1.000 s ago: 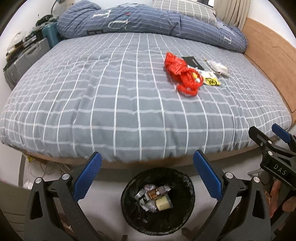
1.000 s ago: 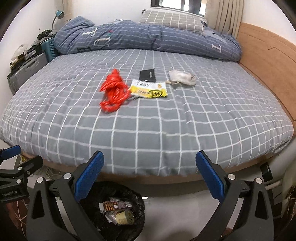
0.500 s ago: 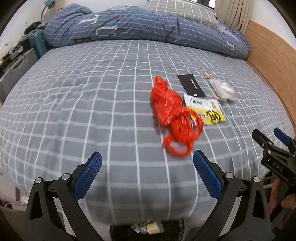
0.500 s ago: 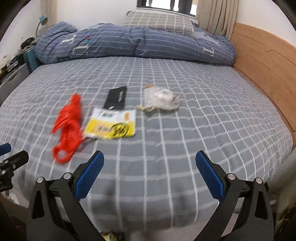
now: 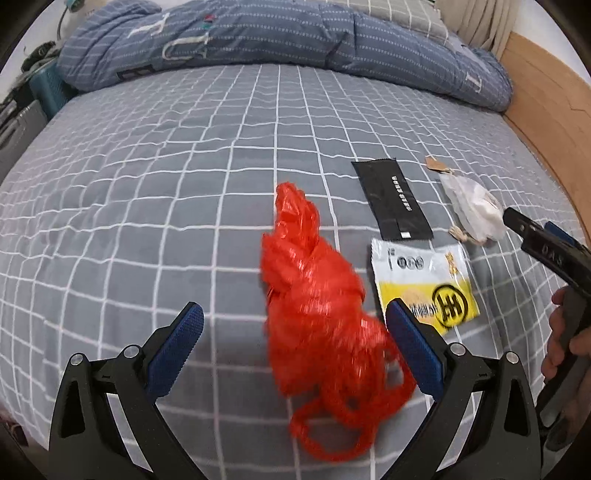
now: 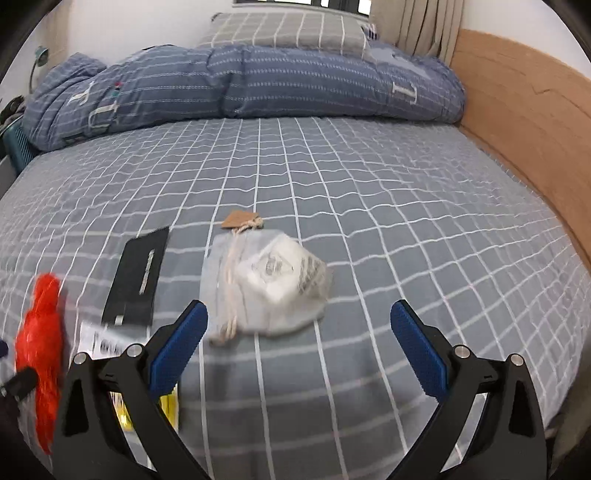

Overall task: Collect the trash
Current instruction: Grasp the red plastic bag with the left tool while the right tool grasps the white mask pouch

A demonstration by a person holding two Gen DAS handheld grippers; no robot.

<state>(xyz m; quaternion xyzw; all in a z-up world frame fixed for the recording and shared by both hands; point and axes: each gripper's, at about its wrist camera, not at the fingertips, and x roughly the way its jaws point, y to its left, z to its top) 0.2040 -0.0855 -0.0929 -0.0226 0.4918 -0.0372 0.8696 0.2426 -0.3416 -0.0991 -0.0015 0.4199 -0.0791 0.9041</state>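
Note:
Trash lies on the grey checked bed [image 5: 147,184]. A crumpled red plastic bag [image 5: 317,302] lies between the open fingers of my left gripper [image 5: 295,343], close in front. Right of it lie a yellow and white packet [image 5: 424,280], a black flat wrapper [image 5: 393,199] and a clear bag with white contents [image 5: 474,206]. My right gripper [image 6: 299,347] is open, with the clear bag [image 6: 269,284] just ahead between its fingers. The black wrapper [image 6: 138,277] and the red bag [image 6: 40,339] show at its left. The right gripper also shows at the right edge of the left wrist view [image 5: 546,251].
A rolled blue duvet [image 6: 240,85] and a grey pillow [image 6: 288,29] lie at the far end of the bed. A wooden headboard panel [image 6: 524,118] runs along the right side. A small brown paper tag [image 6: 240,218] lies behind the clear bag.
Both grippers have risen from the bin at the bed's foot and moved forward over the bed. The red bag now sits between the left fingers, the clear bag near the right ones.

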